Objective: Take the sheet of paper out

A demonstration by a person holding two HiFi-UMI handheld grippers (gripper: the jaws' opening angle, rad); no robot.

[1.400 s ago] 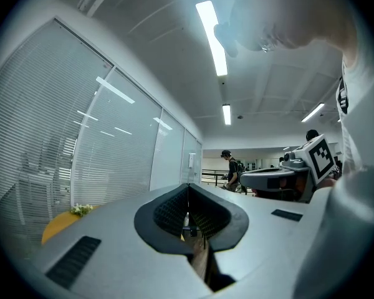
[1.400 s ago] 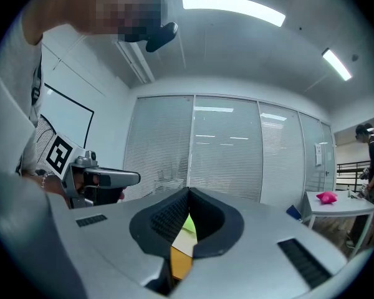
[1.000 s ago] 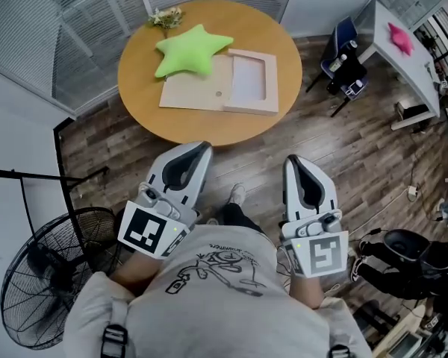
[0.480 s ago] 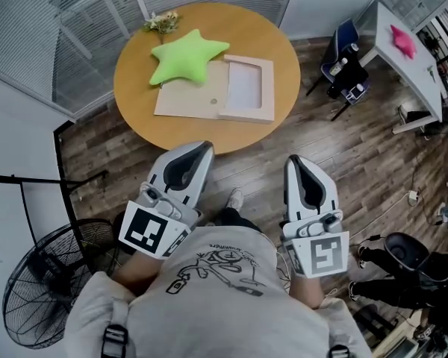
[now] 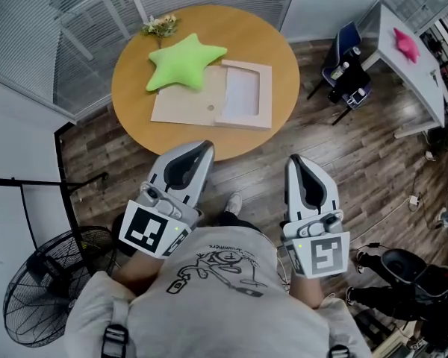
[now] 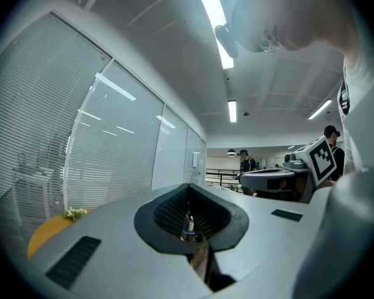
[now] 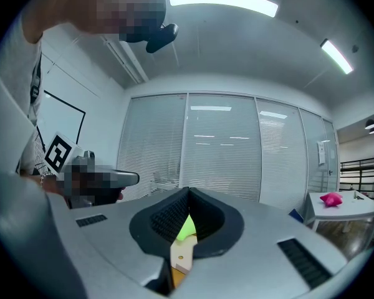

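**Both grippers shut and empty; sheet lies in the tray on the table**

Nearest: one person in a white printed T-shirt, holding two grippers level in front of the torso.
- Left gripper: jaws pressed together, nothing between them.
- Right gripper: jaws also pressed together, nothing pinched. In the right gripper view, a green shape and pale wood show far off through the slit below the tips.
- Both sit over dark plank floor, well short of the table.

To the person's left, low: one black floor fan.

Ahead: one round tan wooden table. On it, counted:
- One shallow pale wooden tray, on the right half.
- One flat wooden sliding lid, pulled leftward, with one small round hole.
- One white sheet of paper, flat in the tray's uncovered part.
- One bright green star-shaped cushion, overlapping the lid's far left corner.
- One small sprig of flowers, at the far edge just beyond the cushion.

Far right: one white side table with one pink star-shaped object on it.
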